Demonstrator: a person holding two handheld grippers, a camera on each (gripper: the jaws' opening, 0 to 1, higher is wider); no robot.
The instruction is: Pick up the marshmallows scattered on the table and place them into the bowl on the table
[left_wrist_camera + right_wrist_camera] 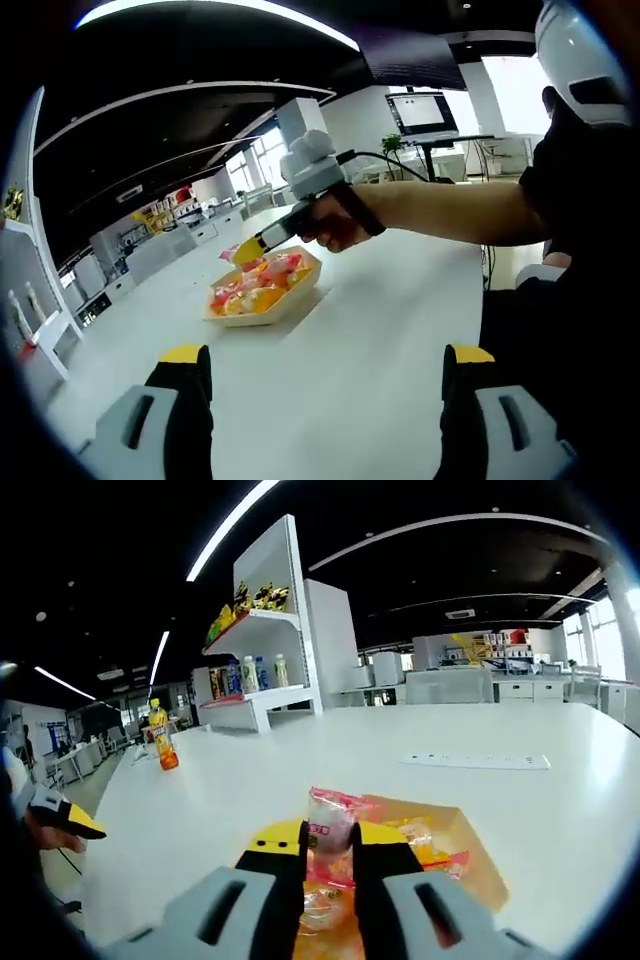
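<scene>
Right tool (328, 852) pinches a pink-wrapped marshmallow packet (329, 825) over the shallow tan square bowl (478, 865), already heaped with wrapped marshmallows (258, 283), on the white counter (400, 320). Left tool (325, 372) gapes wide, empty.

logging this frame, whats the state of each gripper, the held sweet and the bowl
left gripper: open, holding nothing, above the white table
right gripper: shut on pink-wrapped marshmallow, over the bowl
shallow tan cardboard bowl: upright on the table, holding wrapped sweets
</scene>
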